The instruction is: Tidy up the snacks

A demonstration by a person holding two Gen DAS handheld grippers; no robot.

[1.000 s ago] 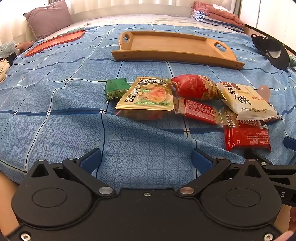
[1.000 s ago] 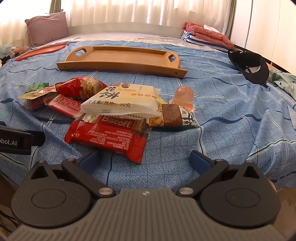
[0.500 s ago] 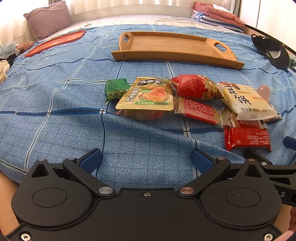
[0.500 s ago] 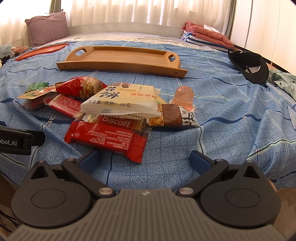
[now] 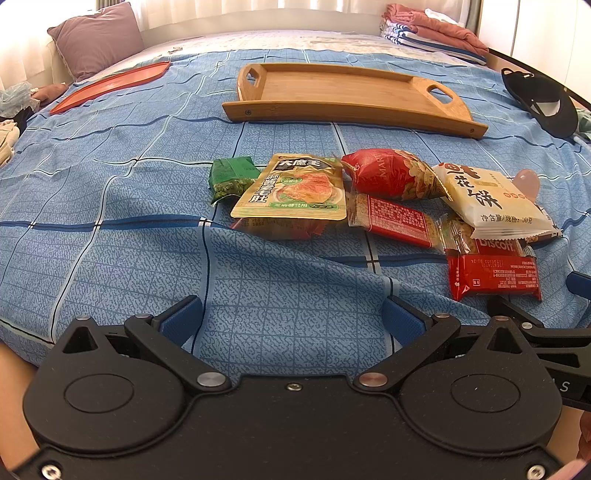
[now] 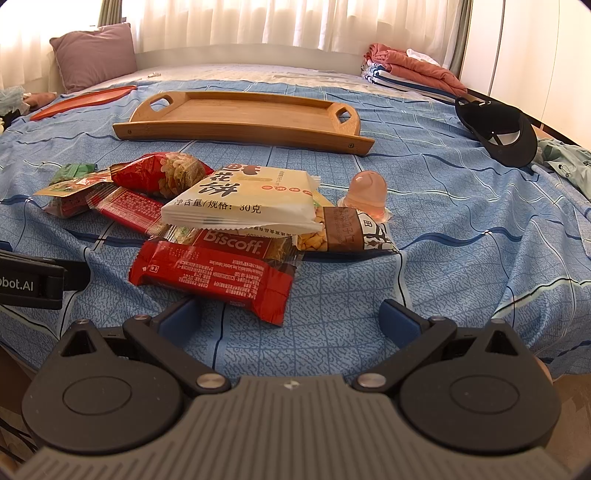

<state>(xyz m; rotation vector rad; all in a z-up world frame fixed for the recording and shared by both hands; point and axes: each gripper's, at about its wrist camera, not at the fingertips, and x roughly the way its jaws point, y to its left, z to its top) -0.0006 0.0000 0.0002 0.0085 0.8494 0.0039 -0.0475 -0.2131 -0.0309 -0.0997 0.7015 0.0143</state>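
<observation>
I hold my left gripper [image 5: 291, 317] and my right gripper [image 6: 291, 315] low over the blue bedspread [image 5: 110, 192], both with jaws spread wide and nothing between them. The snacks lie in a loose pile ahead: a red Biscoff pack [image 6: 218, 269] nearest my right gripper, a white cookie packet [image 6: 243, 197] overlapping it. The wooden tray [image 5: 347, 88] sits beyond the pile.

Bedroom, bed [image 6: 461, 229], pillow [image 6: 94, 55], curtains [image 6: 295, 22]
</observation>
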